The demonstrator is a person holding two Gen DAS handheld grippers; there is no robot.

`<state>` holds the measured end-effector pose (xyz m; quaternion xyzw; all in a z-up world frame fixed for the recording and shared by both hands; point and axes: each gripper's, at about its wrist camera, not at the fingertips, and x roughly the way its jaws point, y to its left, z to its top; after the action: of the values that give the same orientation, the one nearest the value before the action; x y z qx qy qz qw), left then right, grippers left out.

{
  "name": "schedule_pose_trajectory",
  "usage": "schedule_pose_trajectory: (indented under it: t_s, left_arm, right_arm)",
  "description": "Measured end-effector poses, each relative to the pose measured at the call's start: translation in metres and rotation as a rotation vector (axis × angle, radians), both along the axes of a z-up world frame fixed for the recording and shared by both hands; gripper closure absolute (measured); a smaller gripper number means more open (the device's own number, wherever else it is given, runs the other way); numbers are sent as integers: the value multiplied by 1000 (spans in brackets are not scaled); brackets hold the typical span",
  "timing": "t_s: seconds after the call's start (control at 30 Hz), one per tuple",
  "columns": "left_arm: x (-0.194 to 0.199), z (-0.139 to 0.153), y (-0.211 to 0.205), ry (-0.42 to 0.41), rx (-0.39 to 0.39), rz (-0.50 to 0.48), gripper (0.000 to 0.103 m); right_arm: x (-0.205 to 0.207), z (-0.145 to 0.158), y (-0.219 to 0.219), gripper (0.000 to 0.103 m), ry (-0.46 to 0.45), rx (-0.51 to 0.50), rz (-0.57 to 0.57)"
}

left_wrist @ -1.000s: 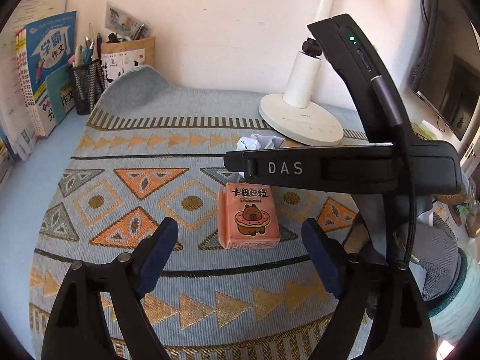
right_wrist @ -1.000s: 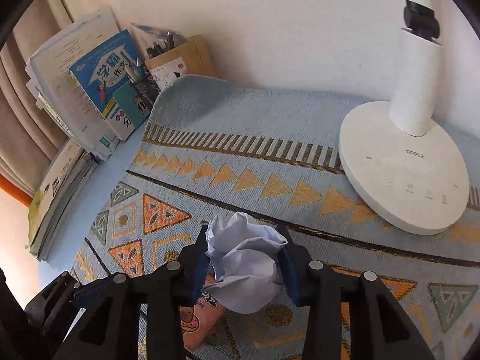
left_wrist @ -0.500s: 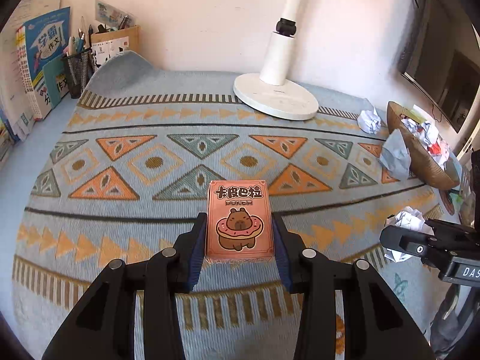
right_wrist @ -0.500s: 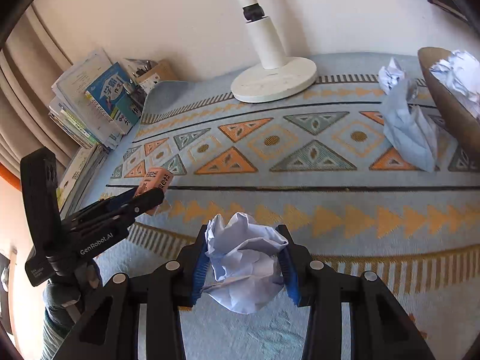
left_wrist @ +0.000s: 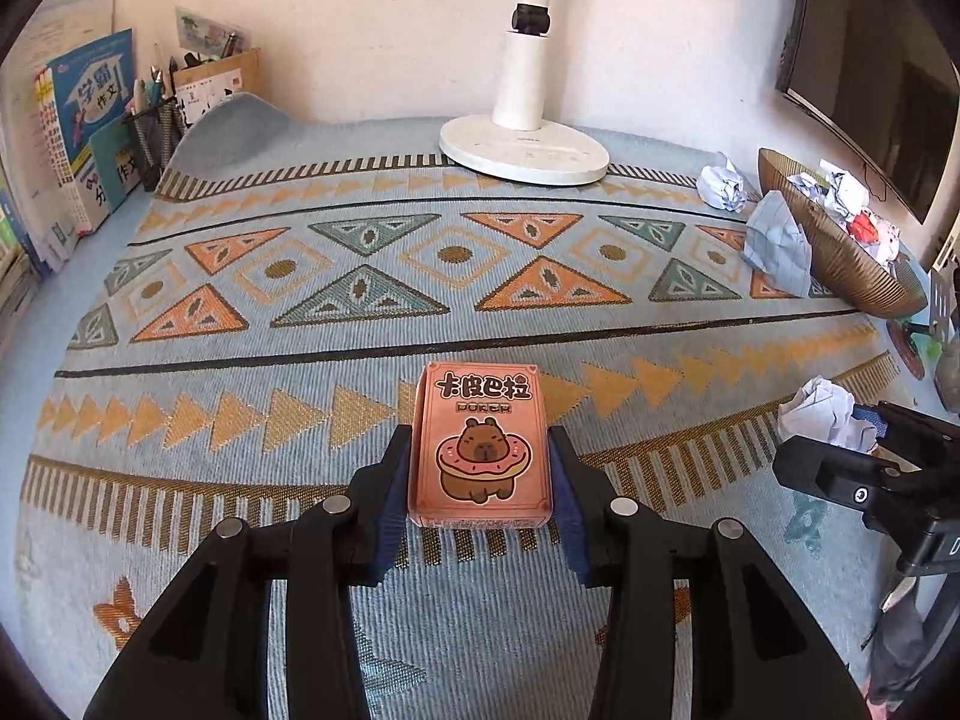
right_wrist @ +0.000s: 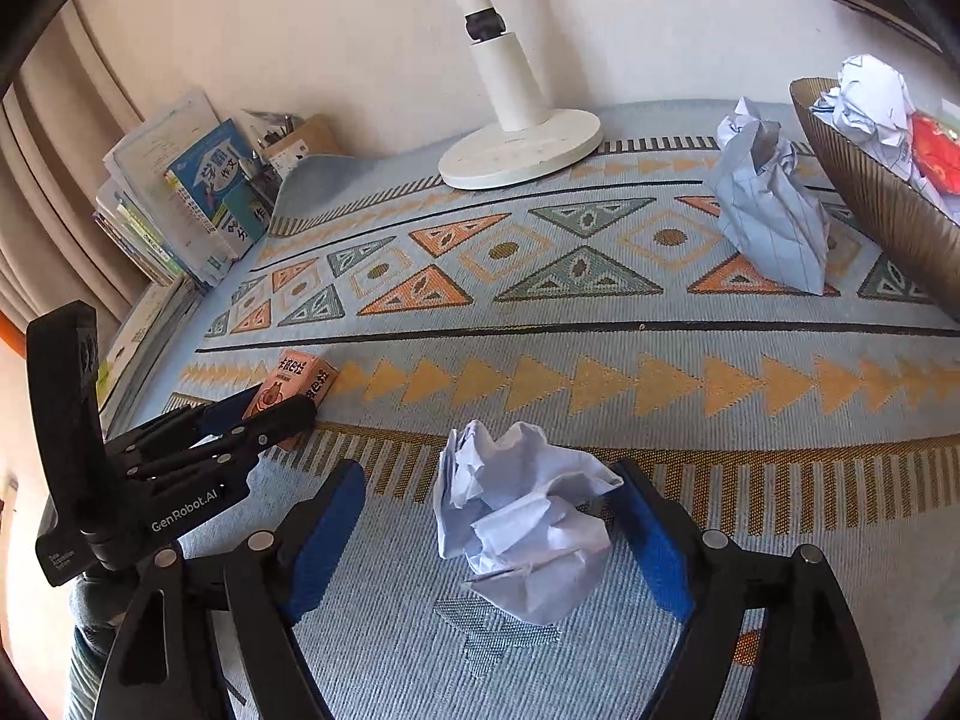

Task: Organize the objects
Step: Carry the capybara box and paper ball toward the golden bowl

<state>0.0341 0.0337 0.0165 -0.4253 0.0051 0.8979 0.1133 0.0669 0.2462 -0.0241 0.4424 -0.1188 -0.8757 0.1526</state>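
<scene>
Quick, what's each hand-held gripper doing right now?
Left hand-held gripper: closed on the pink capybara card box.
Right hand-held gripper: just opened; crumpled white paper ball sits loose between.

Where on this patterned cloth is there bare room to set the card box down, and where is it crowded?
Bare: the wide middle of the patterned cloth, between the lamp base at the back, the books at left and the card box in front. Crowded: the right end, with the brown bowl, the blue paper bag and crumpled paper balls.

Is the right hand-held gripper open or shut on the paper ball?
Open: the right hand-held gripper has just been opening; its pads stand clear of the paper ball.
</scene>
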Motion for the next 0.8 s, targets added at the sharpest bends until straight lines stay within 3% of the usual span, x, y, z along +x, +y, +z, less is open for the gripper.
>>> schedule_pose_trajectory:
  t_s: [0.33,0.43,0.63,0.73,0.8]
  left_arm:
    - [-1,-1,0,-2,4,-4,63]
    - [0,-1,2,-1,-7,-4,63]
    - [0,-2,3,0,-14,-5,63]
    - [0,-2,3,0,-14,-4,63]
    - [0,-2,3,0,-20,-5,63]
  right_arm:
    - [5,0,-7,22,10,43,5]
    - [6,0,-3,39,14,26,-6]
    - [5,0,-13,41,18,82,4]
    - [7,0,-13,59,22,83,-1]
    - [12,6,-12,59,60,76,-6]
